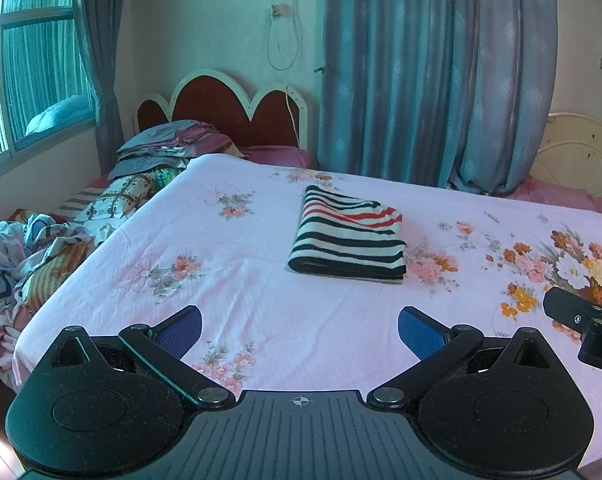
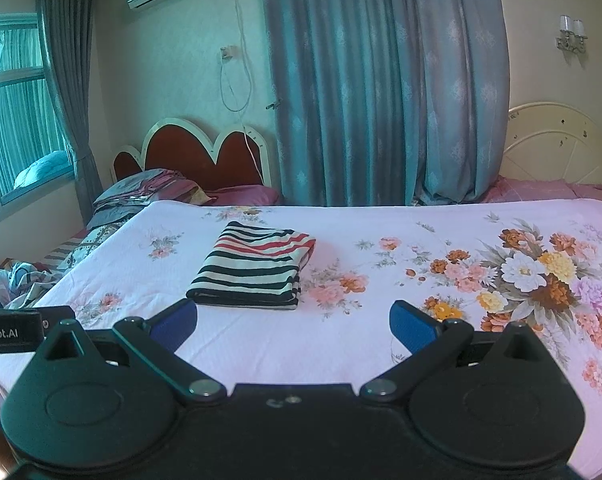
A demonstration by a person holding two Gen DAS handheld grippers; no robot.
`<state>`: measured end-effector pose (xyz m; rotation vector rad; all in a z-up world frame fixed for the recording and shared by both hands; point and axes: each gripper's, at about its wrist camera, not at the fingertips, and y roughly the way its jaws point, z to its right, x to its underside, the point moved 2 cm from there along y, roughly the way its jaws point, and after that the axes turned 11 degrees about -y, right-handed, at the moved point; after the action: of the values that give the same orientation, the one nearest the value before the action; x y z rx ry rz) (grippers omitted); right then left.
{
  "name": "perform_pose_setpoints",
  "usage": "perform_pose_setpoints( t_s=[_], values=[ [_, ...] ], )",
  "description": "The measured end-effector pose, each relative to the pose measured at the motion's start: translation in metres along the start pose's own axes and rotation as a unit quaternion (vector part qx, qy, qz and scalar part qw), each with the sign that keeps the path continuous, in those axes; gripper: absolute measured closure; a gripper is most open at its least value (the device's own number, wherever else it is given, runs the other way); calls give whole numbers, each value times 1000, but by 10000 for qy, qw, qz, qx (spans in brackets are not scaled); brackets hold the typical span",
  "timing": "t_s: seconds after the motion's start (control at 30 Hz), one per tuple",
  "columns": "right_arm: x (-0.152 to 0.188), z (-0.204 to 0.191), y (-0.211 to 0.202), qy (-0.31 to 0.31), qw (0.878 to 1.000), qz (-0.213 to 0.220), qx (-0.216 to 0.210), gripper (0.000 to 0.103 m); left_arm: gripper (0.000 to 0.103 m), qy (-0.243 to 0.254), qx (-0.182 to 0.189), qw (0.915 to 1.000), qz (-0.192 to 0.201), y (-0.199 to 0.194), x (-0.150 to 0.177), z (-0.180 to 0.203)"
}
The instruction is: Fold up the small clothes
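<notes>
The striped garment [image 1: 347,236] [image 2: 255,266] lies folded into a compact rectangle on the floral bedsheet [image 1: 241,288] [image 2: 341,344], near the middle of the bed and toward the headboard side. Its stripes are black and white with some red bands at the far end. The long axis runs from the near edge of the bed toward the blue curtain [image 1: 433,72] [image 2: 381,80], and the stripes run across that axis. The folded edge faces the grippers.

The left gripper [image 1: 299,326] hovers short of the garment, jaws spread wide, holding nothing. The right gripper [image 2: 293,322] hovers just short of the garment's near edge, jaws also spread wide and empty. Neither gripper touches the garment.
</notes>
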<state>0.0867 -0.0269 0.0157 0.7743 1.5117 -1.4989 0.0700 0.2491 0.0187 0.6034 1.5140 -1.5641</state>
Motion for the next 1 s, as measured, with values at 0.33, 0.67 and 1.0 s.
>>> perform_pose_setpoints(
  t_s=[0.33, 0.67, 1.0],
  values=[
    [-1, -2, 4, -37, 10000, -62, -38, 1, 0, -11, 23, 10000, -51, 5, -1, -1],
    [-1, -3, 10, -41, 9999, -104, -55, 1, 0, 3, 21, 9999, -120, 14, -2, -2],
    [0, -2, 30, -43, 9996, -256, -84, 1, 0, -34, 102, 9990, -429, 48, -4, 0]
  ],
)
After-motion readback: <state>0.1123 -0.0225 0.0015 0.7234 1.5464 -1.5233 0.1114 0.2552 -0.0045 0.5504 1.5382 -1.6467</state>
